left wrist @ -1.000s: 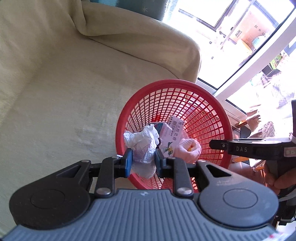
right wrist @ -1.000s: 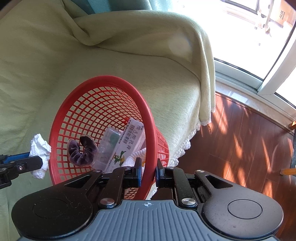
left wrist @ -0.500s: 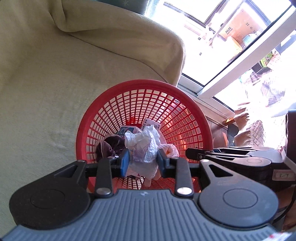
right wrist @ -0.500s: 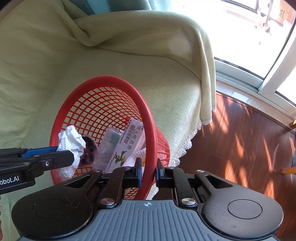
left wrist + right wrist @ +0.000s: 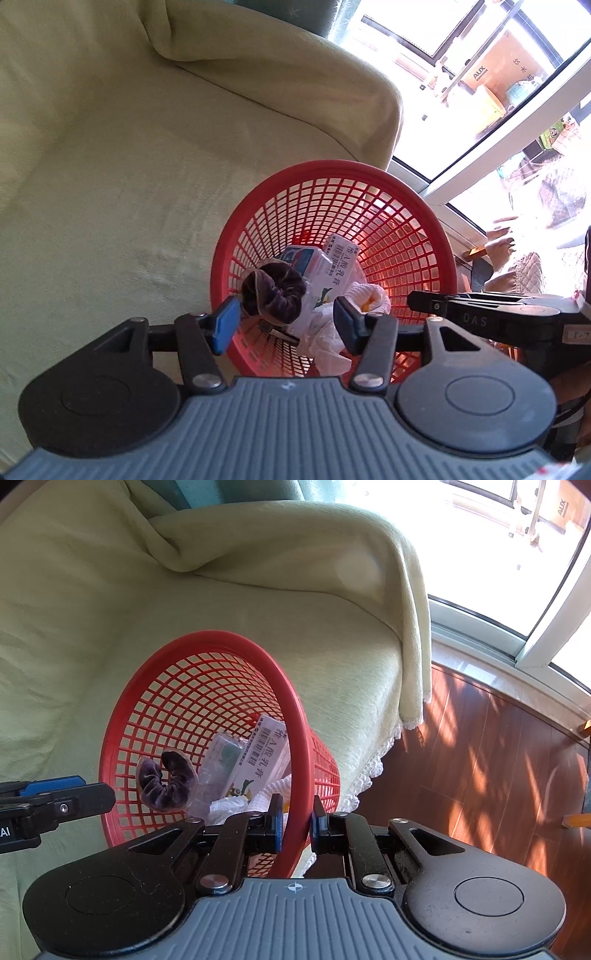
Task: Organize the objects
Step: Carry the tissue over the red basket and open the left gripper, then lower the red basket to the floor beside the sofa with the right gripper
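Observation:
A red mesh basket (image 5: 439, 236) lies tilted on the sofa. It holds a purple scrunchie (image 5: 273, 295), a printed box (image 5: 341, 267), a blue and white pack (image 5: 306, 258), a pale knitted item (image 5: 371, 299) and a crumpled white tissue (image 5: 325, 336). My left gripper (image 5: 286, 325) hovers over the basket's near rim with its jaws opening. The tissue lies loose below them, and neither pad presses on it. My right gripper (image 5: 295, 827) is shut on the basket's rim (image 5: 207, 638). The scrunchie (image 5: 166, 779), box (image 5: 267, 753), tissue (image 5: 225, 806) and left gripper (image 5: 92, 794) also show in the right wrist view.
The sofa (image 5: 110, 184) has a pale green cover (image 5: 295, 590) that drapes over its arm. Dark wood floor (image 5: 498, 757) lies to the right, below a bright window (image 5: 480, 535). The right gripper's body (image 5: 480, 317) reaches in beside the basket.
The left gripper carried the tissue from outside the basket to over it and opened. The tissue dropped in among the other things. The right gripper kept its hold on the rim.

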### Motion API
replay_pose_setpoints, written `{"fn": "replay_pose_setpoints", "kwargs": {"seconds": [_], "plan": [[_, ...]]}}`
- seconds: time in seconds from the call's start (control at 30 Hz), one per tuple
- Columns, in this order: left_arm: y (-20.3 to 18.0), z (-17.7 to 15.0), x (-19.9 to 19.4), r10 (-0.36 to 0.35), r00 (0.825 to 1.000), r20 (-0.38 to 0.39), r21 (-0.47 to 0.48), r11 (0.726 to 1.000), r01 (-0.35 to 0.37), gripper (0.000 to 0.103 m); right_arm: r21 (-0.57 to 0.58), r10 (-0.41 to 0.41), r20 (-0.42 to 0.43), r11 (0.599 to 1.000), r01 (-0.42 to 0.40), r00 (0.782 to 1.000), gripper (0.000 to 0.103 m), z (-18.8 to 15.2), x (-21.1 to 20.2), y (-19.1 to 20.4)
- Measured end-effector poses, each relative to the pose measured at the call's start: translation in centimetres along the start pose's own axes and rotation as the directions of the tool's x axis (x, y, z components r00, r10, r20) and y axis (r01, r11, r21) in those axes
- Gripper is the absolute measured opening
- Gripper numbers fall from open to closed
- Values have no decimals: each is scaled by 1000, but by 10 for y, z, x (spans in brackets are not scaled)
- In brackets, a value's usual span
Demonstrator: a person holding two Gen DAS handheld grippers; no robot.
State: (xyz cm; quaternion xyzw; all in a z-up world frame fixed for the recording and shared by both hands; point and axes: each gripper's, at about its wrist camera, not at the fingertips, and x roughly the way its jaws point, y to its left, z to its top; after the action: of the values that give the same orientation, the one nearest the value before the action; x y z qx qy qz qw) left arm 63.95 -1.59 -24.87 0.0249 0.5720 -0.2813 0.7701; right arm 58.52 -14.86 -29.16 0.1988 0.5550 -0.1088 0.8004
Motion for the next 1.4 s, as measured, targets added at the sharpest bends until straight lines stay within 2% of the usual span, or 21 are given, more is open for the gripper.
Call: {"fn": "replay_pose_setpoints", "kwargs": {"seconds": [0.17,0.4,0.8,1.0,1.1,1.2,1.23,1.3,1.4], "plan": [[18,-7,-7,52,999,7,-21,998,-52,50,0,-5,0,1000,5,1000,10,0,0,2],[46,-16,-8,131,991,-27,-67,989,-133,50,-2,-12,-1,1000,12,1000,10,0,-3,4],[76,-34,-19,170,985,-40,-120,977,-174,50,-42,-27,6,999,27,1000,10,5,-5,25],[101,-42,-34,191,980,-49,-151,969,-197,50,106,-8,-39,994,12,999,10,5,7,-3],[112,-46,-37,201,978,-57,-158,965,-208,50,169,-25,-61,985,35,998,10,-1,18,-18],[118,-50,-36,206,976,-65,-147,966,-213,50,295,-11,-109,954,44,994,9,-13,32,-36],[120,-51,-35,206,977,-63,-140,967,-213,50,341,-2,-97,939,35,995,8,-17,32,-41],[121,-52,-34,209,976,-58,-118,970,-214,50,465,53,-76,885,-12,996,9,-24,28,-59],[123,-57,-31,208,976,-61,-103,971,-214,50,543,69,-74,840,-18,995,9,-32,25,-73]]}}
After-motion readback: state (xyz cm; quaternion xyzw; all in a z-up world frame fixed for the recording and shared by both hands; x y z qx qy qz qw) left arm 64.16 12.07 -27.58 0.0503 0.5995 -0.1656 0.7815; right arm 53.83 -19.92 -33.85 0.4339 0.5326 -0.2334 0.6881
